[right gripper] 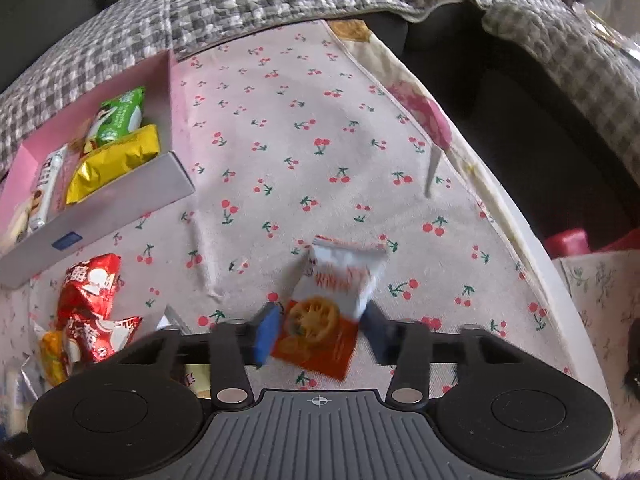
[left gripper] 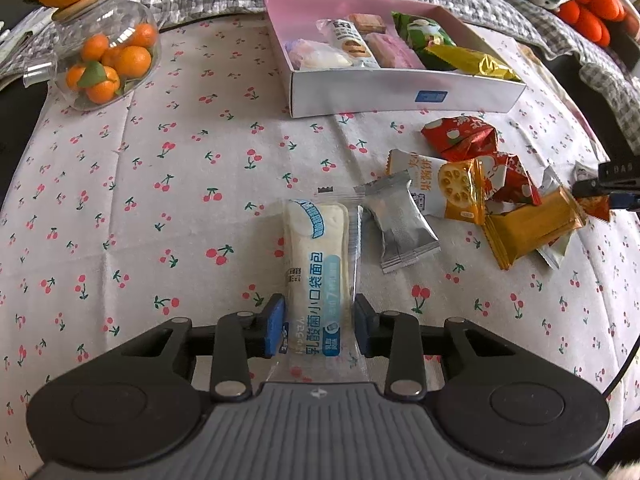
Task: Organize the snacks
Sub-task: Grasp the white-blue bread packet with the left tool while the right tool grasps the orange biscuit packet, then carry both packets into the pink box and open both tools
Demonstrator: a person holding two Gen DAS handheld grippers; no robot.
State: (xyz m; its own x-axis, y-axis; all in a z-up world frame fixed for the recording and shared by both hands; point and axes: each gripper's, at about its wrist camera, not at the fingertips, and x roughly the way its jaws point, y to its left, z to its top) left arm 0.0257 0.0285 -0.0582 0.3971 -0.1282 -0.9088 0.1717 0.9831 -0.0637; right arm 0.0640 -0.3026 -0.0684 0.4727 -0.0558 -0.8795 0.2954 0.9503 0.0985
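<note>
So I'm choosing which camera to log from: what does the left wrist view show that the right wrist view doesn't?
Left wrist only: the glass jar of small oranges, the silver packet, and the left claw around a white bread packet. Right wrist only: the right claw around an orange-and-white cracker packet, lying apart from the pile, and the table's edge. Both show the pink snack box, its yellow packet, the red packets and the cherry-print cloth.
</note>
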